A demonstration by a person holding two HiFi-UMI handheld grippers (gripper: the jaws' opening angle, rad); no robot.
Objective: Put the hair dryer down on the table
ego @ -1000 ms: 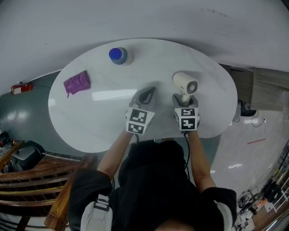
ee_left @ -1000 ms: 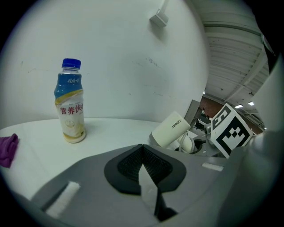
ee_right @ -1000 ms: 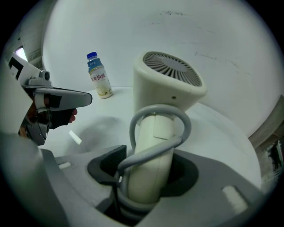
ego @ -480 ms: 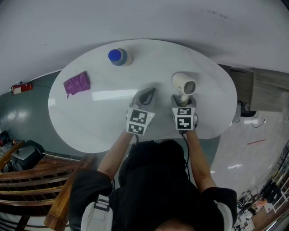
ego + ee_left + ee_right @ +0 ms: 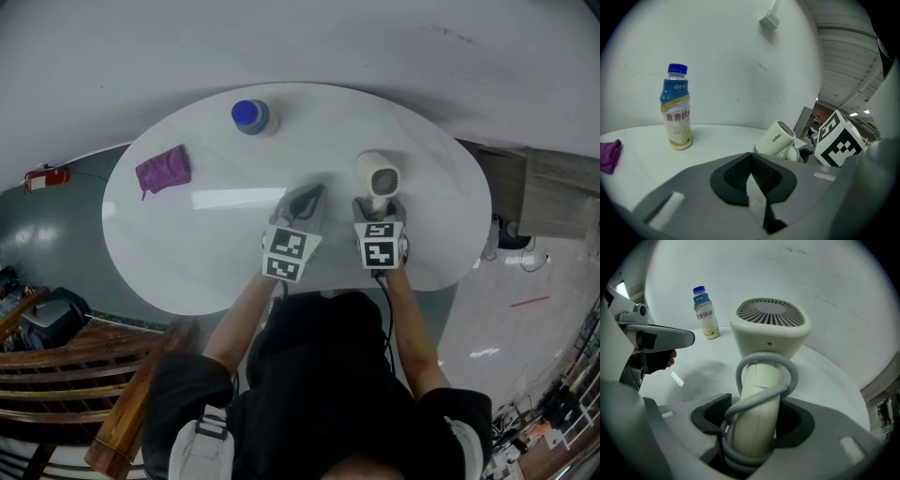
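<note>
Your right hand-held gripper (image 5: 757, 420) has just been opening round the dryer (image 5: 768, 333) handle, seemingly to leave it on the bench (image 5: 187, 234); left hand-held gripper (image 5: 752, 176) beside it: closed, empty.

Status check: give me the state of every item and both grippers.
right gripper: jaws have just been opening, apart round the hair dryer handle.
hair dryer: tilted, cord wound round its handle.
left gripper: shut, empty.
bottle: upright, capped.
purple cloth: crumpled.
</note>
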